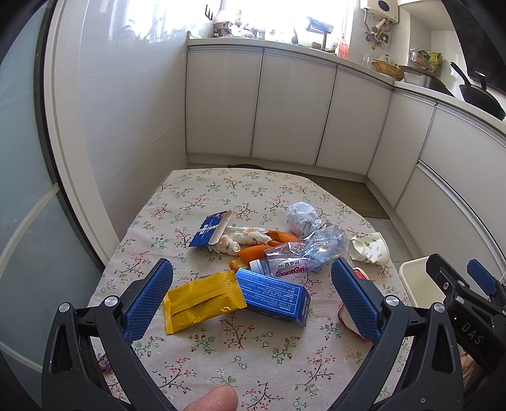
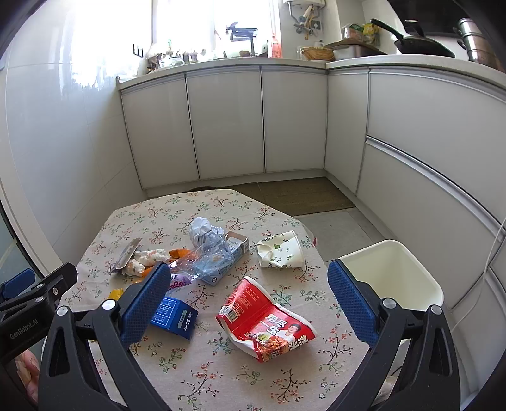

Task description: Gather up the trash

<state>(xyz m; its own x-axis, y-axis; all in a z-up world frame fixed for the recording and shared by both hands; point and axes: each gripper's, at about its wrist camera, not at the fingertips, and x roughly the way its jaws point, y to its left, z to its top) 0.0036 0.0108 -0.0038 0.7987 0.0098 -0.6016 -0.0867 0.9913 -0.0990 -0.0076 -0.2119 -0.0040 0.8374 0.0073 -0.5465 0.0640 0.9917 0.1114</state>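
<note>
2 grippers spread | floral tablecloth [image 2: 221,373] | white cabinets [image 2: 227,123]

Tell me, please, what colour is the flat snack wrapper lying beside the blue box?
The snack wrapper is yellow, plain. The left wrist view shows it best.

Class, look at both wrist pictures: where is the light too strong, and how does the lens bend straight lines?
Left wrist view: the window is blown out white, and the cupboards bow in a curve. Right wrist view: the window glares again, with shine spreading on the wall; the cupboard edges bend toward the frame's rim. The trash on the table stays sharp in both.
</note>
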